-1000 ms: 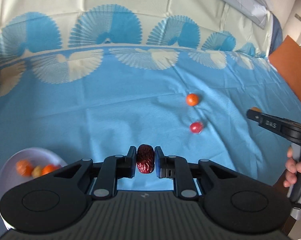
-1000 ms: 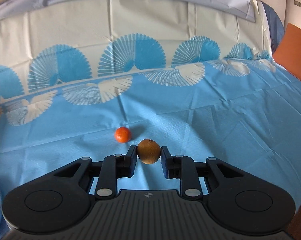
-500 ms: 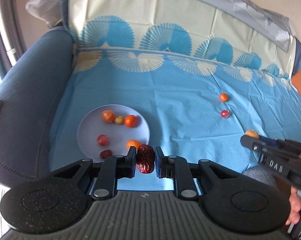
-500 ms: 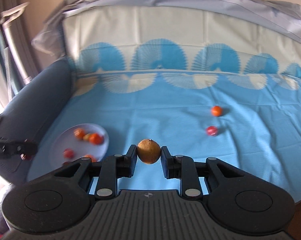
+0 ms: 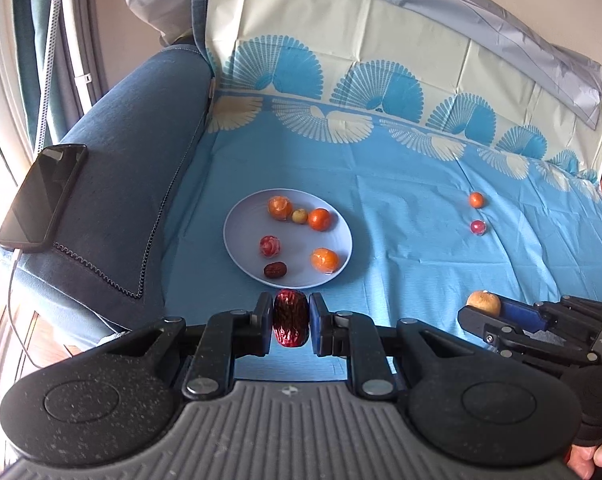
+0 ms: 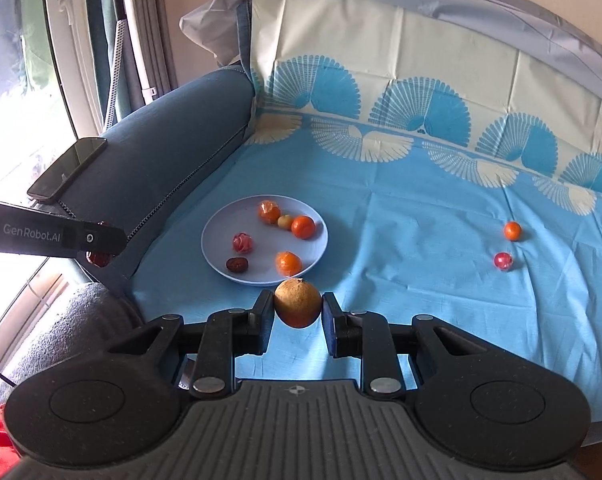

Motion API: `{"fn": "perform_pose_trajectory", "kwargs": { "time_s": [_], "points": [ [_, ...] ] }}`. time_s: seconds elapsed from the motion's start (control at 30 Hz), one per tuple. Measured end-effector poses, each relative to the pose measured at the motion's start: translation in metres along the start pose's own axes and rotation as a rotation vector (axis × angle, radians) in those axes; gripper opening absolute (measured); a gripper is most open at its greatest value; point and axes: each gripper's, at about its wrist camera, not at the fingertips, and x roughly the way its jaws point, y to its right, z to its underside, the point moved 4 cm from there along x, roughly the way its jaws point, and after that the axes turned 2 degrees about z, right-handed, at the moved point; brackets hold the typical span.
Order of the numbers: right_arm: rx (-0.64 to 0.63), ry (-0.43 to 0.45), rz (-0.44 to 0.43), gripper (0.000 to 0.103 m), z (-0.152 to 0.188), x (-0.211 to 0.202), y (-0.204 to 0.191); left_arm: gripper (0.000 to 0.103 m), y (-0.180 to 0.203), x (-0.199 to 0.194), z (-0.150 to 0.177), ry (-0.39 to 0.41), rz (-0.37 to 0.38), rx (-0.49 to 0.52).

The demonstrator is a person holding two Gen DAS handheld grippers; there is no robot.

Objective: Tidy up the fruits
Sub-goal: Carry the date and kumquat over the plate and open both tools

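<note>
My left gripper (image 5: 290,324) is shut on a dark red wrinkled date (image 5: 290,322), held above the cloth just in front of the white plate (image 5: 237,248). My right gripper (image 6: 297,309) is shut on a tan-orange round fruit (image 6: 297,307), also just short of the plate (image 6: 215,256). The plate holds several fruits: oranges, a red one, a small yellow one and a date. A small orange fruit (image 5: 476,199) and a red fruit (image 5: 478,227) lie loose on the blue cloth to the right; they also show in the right wrist view (image 6: 512,231) (image 6: 503,260).
The blue patterned cloth (image 5: 401,248) covers a sofa seat and backrest. The dark blue armrest (image 5: 133,152) rises at the left with a black phone (image 5: 41,196) on it. The right gripper's body (image 5: 541,328) shows at the right of the left wrist view.
Both grippers have swung left and pulled back, each keeping its fruit. The plate has come into fuller view ahead of both, and the loose fruits now sit further right.
</note>
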Motion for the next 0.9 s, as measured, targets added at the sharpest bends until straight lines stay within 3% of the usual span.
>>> {"fn": "perform_pose_trajectory", "kwargs": {
  "time_s": [0.57, 0.9],
  "points": [
    [-0.037, -0.028, 0.008, 0.027, -0.001, 0.008, -0.008, 0.02, -0.008, 0.009, -0.002, -0.01, -0.003, -0.014],
    [-0.077, -0.018, 0.018, 0.027, -0.02, 0.038, -0.01, 0.02, -0.022, 0.037, -0.034, -0.003, -0.03, -0.015]
  ]
}}
